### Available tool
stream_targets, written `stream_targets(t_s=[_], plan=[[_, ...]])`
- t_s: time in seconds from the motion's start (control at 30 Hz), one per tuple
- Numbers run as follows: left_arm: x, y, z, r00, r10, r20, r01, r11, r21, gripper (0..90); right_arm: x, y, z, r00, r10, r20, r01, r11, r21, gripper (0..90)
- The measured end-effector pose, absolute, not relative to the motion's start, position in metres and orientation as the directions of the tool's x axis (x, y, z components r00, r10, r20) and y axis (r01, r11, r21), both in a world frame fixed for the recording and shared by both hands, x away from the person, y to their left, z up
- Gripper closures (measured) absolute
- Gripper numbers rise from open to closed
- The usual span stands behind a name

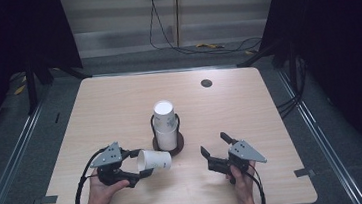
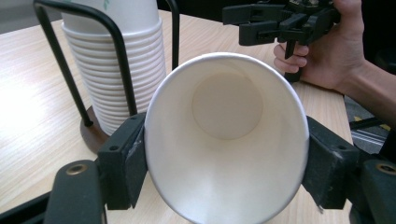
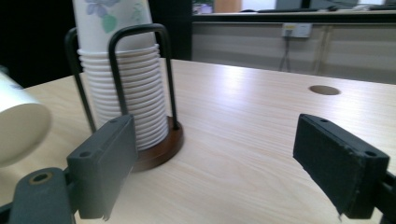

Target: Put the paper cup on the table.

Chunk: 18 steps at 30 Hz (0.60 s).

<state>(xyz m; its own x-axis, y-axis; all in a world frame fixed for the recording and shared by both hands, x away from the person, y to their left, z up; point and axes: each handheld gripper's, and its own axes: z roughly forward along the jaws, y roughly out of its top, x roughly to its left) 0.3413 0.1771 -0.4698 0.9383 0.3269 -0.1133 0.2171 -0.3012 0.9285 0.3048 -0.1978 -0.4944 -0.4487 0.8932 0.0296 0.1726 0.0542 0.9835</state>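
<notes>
Right, my left gripper (image 1: pixel 134 166) clamps the paper cup (image 1: pixel 154 160) lying sideways near the table's (image 1: pixel 250 110) front edge, base aimed at my gaping, empty right gripper (image 1: pixel 215 146); cup stack (image 1: pixel 165 124) just behind.

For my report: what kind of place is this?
Probably a lab recording booth: a bare wooden table ringed by dark curtains, loose cables on the floor, and a hand-held gripper in use.

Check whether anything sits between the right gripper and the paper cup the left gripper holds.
Nothing visible does. The paper cup lies sideways in the left gripper, with bare table between it and the open right gripper. The cup stack in its holder stands behind that gap, not in it.
</notes>
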Motion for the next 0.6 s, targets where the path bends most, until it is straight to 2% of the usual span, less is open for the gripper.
stream_targets(t_s=[0.07, 0.17, 0.4, 0.6], plan=[[0.342, 0.18, -0.469, 0.935, 0.338, -0.104, 0.215, -0.311, 0.926, 26.6, 0.304, -0.198, -0.496, -0.415, 0.91, 0.021, 0.185, 0.062, 0.981, 13.0], [0.343, 0.186, -0.469, 0.928, 0.357, -0.109, 0.227, -0.31, 0.923, 26.6, 0.305, -0.198, -0.5, -0.315, 0.949, 0.002, 0.187, 0.06, 0.981, 13.5], [0.349, 0.198, -0.468, 0.909, 0.397, -0.128, 0.258, -0.295, 0.92, 26.5, 0.302, -0.199, -0.501, -0.285, 0.959, 0.01, 0.161, 0.038, 0.986, 13.2], [0.353, 0.205, -0.47, 0.891, 0.426, -0.154, 0.302, -0.304, 0.904, 26.4, 0.295, -0.197, -0.503, -0.235, 0.971, -0.031, 0.088, 0.053, 0.995, 13.0]])
